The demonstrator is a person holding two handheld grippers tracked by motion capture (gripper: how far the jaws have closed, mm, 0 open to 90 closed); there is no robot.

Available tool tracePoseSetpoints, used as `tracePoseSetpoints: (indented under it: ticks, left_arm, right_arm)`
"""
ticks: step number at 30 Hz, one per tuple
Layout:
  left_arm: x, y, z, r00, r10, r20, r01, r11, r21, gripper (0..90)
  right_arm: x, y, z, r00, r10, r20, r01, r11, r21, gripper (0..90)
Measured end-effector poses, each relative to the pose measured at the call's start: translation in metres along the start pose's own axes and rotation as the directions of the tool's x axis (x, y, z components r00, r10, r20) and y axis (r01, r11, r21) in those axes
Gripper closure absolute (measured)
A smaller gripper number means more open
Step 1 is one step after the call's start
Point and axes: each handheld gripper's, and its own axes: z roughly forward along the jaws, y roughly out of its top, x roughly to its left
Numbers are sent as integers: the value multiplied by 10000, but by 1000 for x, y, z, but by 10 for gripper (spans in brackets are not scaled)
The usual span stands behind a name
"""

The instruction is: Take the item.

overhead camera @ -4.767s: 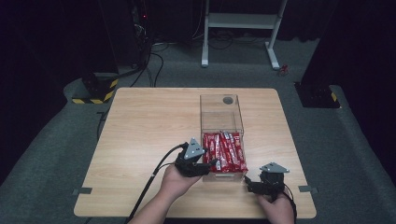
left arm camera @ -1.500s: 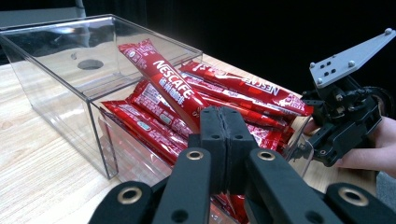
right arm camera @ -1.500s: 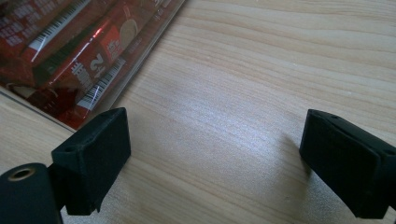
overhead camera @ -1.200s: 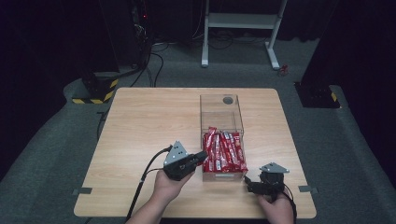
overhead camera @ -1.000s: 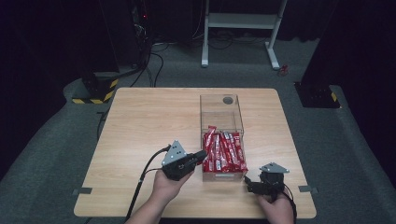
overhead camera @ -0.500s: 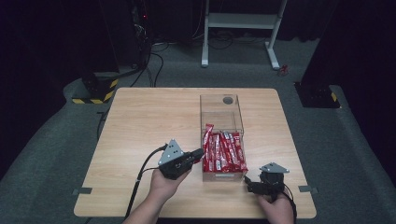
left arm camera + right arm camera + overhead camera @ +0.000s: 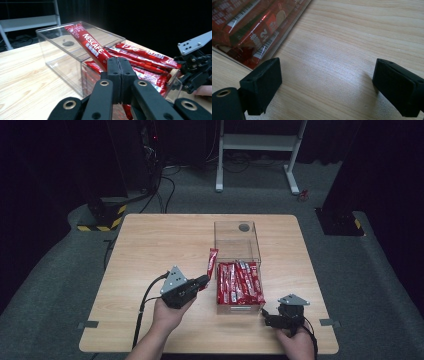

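A clear plastic box (image 7: 255,240) stands on the wooden table, its near half packed with several red Nescafe stick packets (image 7: 239,282). My left gripper (image 7: 202,281) is shut on one red stick packet (image 7: 212,261) and holds it in the air just left of the box. In the left gripper view that stick packet (image 7: 90,46) rises from the closed jaws across the box's (image 7: 65,65) near corner. My right gripper (image 7: 265,312) rests open on the table by the box's near right corner. The right gripper (image 7: 325,82) has bare wood between its jaws.
The table's edge (image 7: 200,350) lies close to both hands. A round dark mark (image 7: 244,227) shows in the empty far half of the box. White desk legs (image 7: 255,142) and black stands stand on the grey floor beyond the table.
My left gripper has drawn back to the left from the box with one stick packet shut in it, lifting it clear. My right gripper has stayed put.
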Motion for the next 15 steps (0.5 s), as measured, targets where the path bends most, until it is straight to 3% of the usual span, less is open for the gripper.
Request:
tracePoseSetpoints:
  ticks: [15]
  left_arm:
    - [26,-6,-13,9962,-279,-820,280,9996,-6,892]
  right_arm:
    - [0,0,0,10000,3,-1,-3,10000,3,84]
